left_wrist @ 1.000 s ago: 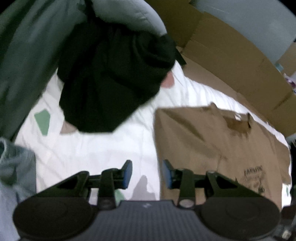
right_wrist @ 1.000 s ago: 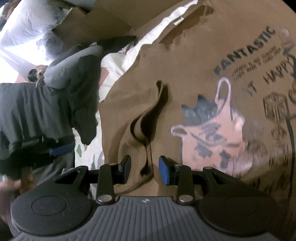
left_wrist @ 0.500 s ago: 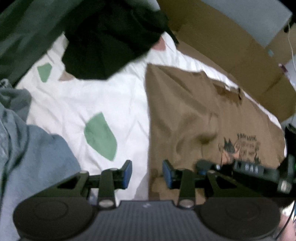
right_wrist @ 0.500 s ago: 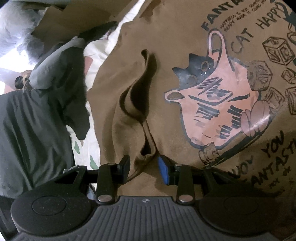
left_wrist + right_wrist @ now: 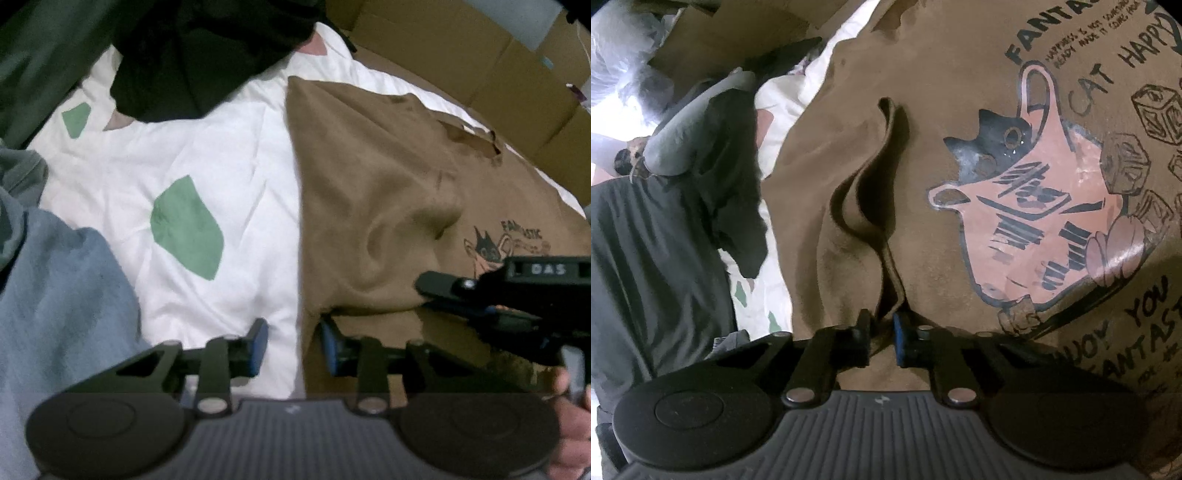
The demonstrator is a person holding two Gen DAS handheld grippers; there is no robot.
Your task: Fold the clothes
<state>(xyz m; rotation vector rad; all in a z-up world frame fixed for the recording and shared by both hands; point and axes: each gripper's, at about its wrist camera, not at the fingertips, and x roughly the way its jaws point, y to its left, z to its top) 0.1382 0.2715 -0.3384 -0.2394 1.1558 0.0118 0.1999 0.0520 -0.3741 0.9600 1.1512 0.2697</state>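
Far left: soft blue-grey cloth (image 5: 55,295), heaped. Next, white bed sheet (image 5: 236,192) w/ green patches, lightly creased; black garment (image 5: 207,51) bunched at its far end. Left hand-held gripper (image 5: 293,345) jaws just closed a bit, narrow gap straddling brown t-shirt (image 5: 388,192) edge, pads not pressing. Shirt lies flat on bed, matte cotton, cat print. Right hand-held gripper (image 5: 881,332) just closed, pinching a raised ridge of shirt fabric. Cardboard (image 5: 461,55) behind.

My right gripper (image 5: 881,334) has just been closing and now pinches a raised fold (image 5: 875,206) of the brown cat-print T-shirt (image 5: 1015,192). At left lies dark clothing (image 5: 738,177), perhaps a jacket, on white bedding (image 5: 786,96).
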